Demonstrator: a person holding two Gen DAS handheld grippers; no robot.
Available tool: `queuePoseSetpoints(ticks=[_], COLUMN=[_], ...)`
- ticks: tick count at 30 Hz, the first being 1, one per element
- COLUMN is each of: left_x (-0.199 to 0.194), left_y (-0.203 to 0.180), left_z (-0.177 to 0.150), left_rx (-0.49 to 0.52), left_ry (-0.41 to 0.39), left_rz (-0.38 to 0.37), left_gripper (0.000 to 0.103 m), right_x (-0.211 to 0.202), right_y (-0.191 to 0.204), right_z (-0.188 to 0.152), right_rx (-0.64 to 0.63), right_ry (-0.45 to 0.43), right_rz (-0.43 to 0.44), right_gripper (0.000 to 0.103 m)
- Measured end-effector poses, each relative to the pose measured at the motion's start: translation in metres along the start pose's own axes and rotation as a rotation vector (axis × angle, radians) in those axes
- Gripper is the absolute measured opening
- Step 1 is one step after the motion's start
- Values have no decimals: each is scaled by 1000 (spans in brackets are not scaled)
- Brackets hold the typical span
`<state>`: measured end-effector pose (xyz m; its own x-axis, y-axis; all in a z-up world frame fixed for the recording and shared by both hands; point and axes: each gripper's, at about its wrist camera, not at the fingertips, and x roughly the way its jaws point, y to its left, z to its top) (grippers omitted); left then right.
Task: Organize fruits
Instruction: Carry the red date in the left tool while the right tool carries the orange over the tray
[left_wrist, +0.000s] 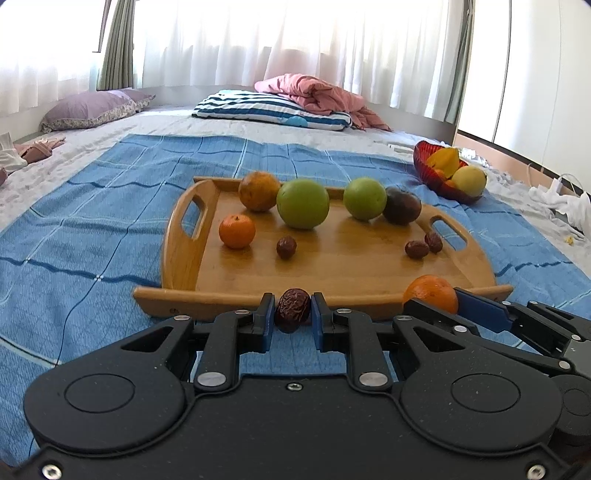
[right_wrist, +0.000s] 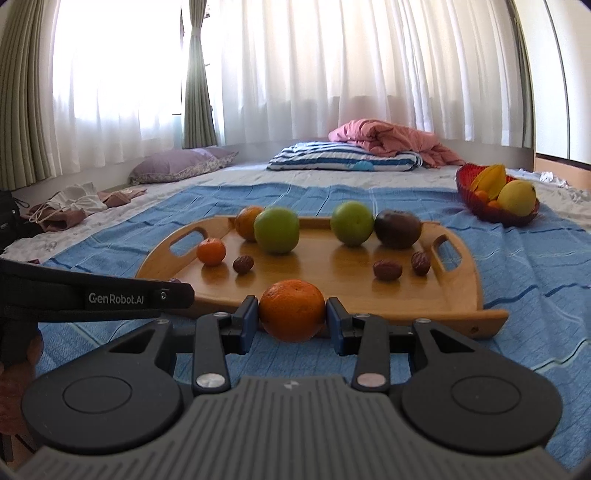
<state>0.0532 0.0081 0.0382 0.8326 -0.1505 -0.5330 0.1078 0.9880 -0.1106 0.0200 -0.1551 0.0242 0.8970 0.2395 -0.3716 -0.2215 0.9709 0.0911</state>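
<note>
Fruit sorting: left tool (left_wrist: 293, 312) pinches a wrinkled, light dried date (left_wrist: 292, 309); right tool (right_wrist: 291, 315) clamps a round, smooth orange mandarin (right_wrist: 291, 309) at its widest girth.

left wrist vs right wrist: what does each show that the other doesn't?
Left wrist only: the left gripper shut on a wrinkled red date, and the right gripper's fingers seen from the side.

Right wrist only: the right gripper head-on, shut on a tangerine, plus the GenRobot.AI label on the left gripper's side.

Both: the wooden tray, two green apples, and the red fruit bowl on the blue blanket.
</note>
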Motion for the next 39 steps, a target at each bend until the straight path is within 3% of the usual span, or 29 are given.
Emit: queuePoseSetpoints(ticks=[20, 27, 39], left_x=[9, 20, 44], left_y=[-10, -6, -13], left_z=[24, 31, 39], left_rx=[-20, -87, -76], left_ry=[-23, -20, -6], left_rz=[-56, -108, -90], left_gripper=[20, 19, 20], right_x=[5, 11, 27], right_y=[-8, -10, -19], right_z=[15, 18, 26], right_rx=[-9, -9, 5], right_ry=[-46, -45, -47], right_rz=[-42, -47, -66], right_gripper=[44, 44, 44])
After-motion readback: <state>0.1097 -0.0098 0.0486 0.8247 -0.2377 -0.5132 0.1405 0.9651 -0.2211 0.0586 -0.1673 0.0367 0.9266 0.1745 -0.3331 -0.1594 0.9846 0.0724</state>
